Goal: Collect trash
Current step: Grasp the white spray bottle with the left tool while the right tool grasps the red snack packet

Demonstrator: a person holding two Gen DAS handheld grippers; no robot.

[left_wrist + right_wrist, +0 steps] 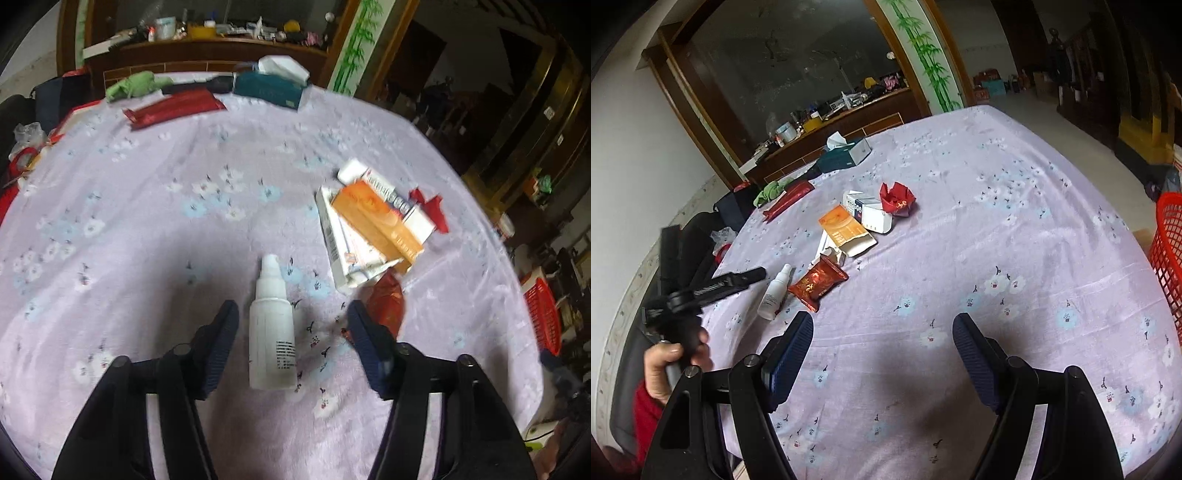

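Straddling the white dropper bottle [271, 325] lying on the floral tablecloth [147, 221], your left gripper [291, 310] has its jaws apart, neither pad touching it. Your right gripper [882, 325] hovers spread over bare cloth, with the red snack packet [818, 282] just beside the bottle and the red basket [1167, 254] at the table's edge.

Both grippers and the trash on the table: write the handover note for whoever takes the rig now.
Left gripper: open, straddling the white bottle, not closed on it.
Right gripper: open, empty, over bare cloth.
Still on the table: red snack wrapper, orange box, white boxes, red crumpled wrapper.
Red basket sits off the table's right edge.
Done: nothing visibly collected.
Left: all of it, probably bottle first.
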